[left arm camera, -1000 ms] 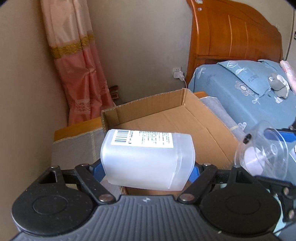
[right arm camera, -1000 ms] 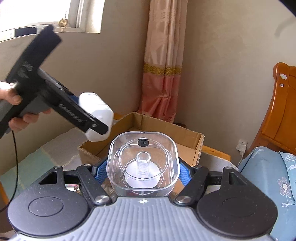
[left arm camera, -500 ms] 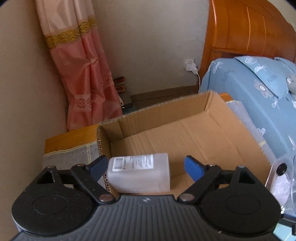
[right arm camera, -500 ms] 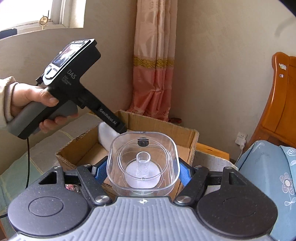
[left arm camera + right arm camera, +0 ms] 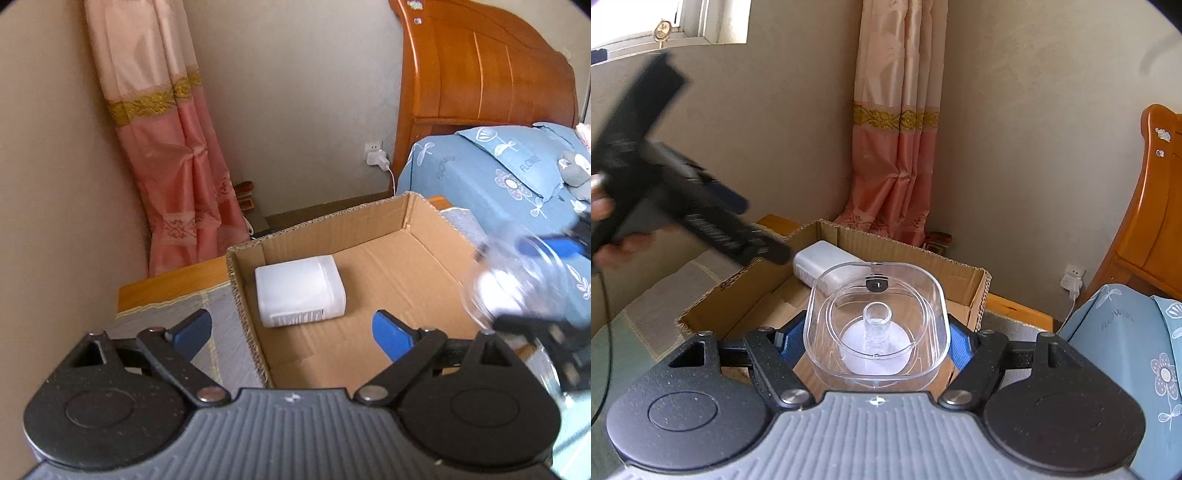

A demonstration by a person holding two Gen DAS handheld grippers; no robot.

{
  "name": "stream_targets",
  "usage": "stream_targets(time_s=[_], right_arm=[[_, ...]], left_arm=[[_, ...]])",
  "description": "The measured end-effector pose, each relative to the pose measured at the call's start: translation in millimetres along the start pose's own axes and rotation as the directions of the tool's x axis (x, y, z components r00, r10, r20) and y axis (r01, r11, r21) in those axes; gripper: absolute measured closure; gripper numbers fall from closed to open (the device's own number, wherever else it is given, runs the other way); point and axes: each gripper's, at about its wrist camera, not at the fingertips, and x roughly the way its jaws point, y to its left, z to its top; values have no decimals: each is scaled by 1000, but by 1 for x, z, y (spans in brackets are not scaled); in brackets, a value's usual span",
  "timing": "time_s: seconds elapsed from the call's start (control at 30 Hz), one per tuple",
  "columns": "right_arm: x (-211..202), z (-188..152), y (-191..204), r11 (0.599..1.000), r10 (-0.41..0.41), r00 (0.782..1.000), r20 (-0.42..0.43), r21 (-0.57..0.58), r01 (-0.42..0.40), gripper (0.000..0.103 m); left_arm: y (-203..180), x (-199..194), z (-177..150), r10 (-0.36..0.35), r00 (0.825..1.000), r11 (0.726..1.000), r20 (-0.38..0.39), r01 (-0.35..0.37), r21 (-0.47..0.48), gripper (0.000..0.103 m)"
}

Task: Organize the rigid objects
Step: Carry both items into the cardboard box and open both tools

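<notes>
White container (image 5: 301, 290) now lies released in the cardboard box (image 5: 436, 236); left hand-held gripper (image 5: 291, 330) opening, empty; right hand-held gripper (image 5: 877, 341) still pinching clear lid (image 5: 877, 321).

Soft daylight enters from the window (image 5: 665, 22) upper left; fisheye edges curve, and the moving left tool (image 5: 701, 218) smears.

White frosted plastic container (image 5: 301, 291) lies on its side in cardboard box (image 5: 424, 236), barcode label facing 6 o'clock, near box's 9 o'clock wall. Clear square container (image 5: 877, 325) w/ center post is clamped at 12 o'clock above box's near edge.
</notes>
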Motion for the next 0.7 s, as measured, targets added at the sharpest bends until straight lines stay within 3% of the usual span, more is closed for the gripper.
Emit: stream_targets(time_s=[0.17,0.3,0.4,0.7], right_arm=[[22,11,-9,999,4,1000,-16,32,-3,25],[43,21,-15,999,-37,999,-24,36,38,25],[51,24,-23,995,-65,997,-46,75,69,7],[9,8,-12,996,-70,997,-18,50,71,2]], left_arm=[[3,-23,-17,2,1000,1000,23,-2,7,6],[4,-34,-30,19,999,1000,33,-19,18,6],[3,-41,-39,20,999,1000,33,-21,22,5],[-5,-55,-66,-36,999,999,17,37,-18,5]])
